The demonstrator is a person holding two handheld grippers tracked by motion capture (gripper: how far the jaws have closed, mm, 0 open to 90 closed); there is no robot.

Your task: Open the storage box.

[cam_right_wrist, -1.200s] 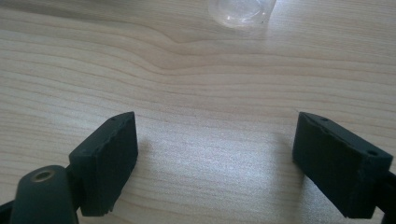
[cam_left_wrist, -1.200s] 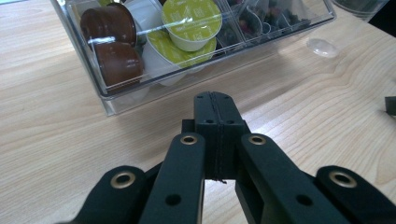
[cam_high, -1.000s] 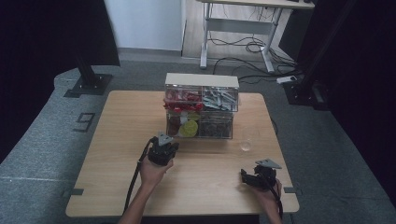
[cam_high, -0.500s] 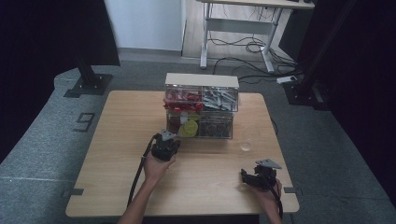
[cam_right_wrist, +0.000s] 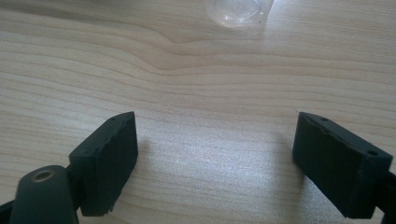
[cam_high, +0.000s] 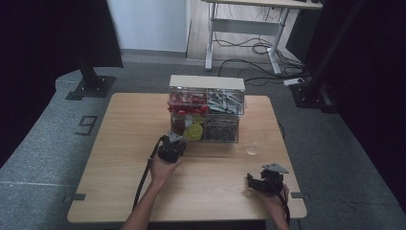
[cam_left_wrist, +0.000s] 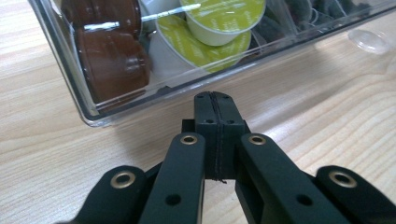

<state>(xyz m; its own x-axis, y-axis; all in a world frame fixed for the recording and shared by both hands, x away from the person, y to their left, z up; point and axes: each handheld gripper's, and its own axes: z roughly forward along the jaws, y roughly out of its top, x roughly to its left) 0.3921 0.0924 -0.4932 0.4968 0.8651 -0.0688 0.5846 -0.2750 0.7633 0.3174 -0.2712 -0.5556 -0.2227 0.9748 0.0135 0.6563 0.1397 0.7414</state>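
Left gripper (cam_left_wrist: 215, 100), jaws pressed together with nothing between them, points at the clear plastic drawer (cam_left_wrist: 88, 105) of green-lidded pods (cam_left_wrist: 223, 18) on the wooden desk (cam_left_wrist: 327, 102). Nudging could slide the organizer instead. Right gripper (cam_right_wrist: 215, 154) rests spread.

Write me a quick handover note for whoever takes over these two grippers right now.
Left gripper: jaws shut, empty, tips right at the front wall of the clear drawer organizer, by the compartment holding brown capsules and green-lidded capsules.
Right gripper: jaws open, empty, low over the wooden table near its front right corner.
A small clear cup sits on the table right of the organizer.
Done: nothing visibly taken out yet.
Left: probably open the lower left drawer.
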